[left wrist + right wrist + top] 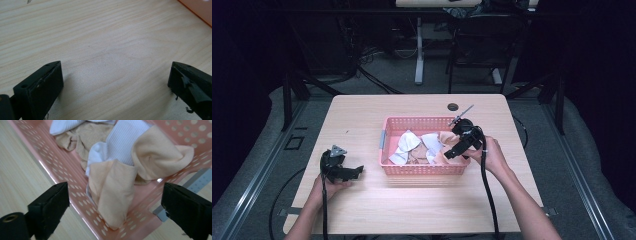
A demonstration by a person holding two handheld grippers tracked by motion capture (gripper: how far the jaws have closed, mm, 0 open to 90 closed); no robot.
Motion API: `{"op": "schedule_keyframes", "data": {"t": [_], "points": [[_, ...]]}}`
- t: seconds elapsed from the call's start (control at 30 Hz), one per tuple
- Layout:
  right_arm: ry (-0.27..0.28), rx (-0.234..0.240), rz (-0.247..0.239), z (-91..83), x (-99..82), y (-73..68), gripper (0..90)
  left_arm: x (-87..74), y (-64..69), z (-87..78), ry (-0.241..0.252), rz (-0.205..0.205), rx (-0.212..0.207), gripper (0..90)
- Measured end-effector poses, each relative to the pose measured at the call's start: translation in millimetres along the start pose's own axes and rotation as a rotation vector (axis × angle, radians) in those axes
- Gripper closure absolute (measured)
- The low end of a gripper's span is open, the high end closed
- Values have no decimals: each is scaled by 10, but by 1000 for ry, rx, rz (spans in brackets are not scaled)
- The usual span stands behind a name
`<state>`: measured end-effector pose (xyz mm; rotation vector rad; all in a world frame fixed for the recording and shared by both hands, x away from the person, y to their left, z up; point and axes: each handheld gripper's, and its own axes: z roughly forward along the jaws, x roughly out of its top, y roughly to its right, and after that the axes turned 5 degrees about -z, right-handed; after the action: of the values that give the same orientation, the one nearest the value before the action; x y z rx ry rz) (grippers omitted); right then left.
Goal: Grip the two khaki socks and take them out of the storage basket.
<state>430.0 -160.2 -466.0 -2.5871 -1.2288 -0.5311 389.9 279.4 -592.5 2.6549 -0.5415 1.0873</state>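
At the middle of the tabletop stands a pink basket of white and beige socks. The right gripper hangs over the basket's right end, jaws wide and empty. The left gripper rests near the left edge, jaws wide over bare wood.

A light wooden table carries a pink perforated basket just right of its centre, heaped with white and peach cloths; a dark round grommet hole sits in the tabletop at twelve o'clock from the basket, near the far edge.
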Motion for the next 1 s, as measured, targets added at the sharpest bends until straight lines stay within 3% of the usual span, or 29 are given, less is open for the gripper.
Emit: {"op": "schedule_keyframes", "data": {"t": [0.1,0.17,0.33,0.37,0.57,0.6,0.73,0.8,1.0], "points": [[-20,6,24,89,30,-3,209,-1,1,-1,0,-1,1,0],[-61,-25,46,169,66,32,293,-2,2,-2,-1,-2,1,0],[-101,-59,72,255,90,75,391,-2,2,-2,0,-3,2,0],[-105,-63,83,301,91,112,462,-2,2,-2,0,-2,2,0],[-116,-44,95,405,114,166,584,-1,2,-1,0,-2,2,0],[-122,-32,99,435,122,162,663,-1,2,-1,0,-2,1,0],[-133,-26,79,436,134,154,761,-1,1,-1,0,-2,1,0],[-100,-29,83,415,134,109,830,-1,1,-1,0,-2,1,0],[-96,-39,42,312,145,55,848,-2,2,-2,0,-2,1,0]]}}
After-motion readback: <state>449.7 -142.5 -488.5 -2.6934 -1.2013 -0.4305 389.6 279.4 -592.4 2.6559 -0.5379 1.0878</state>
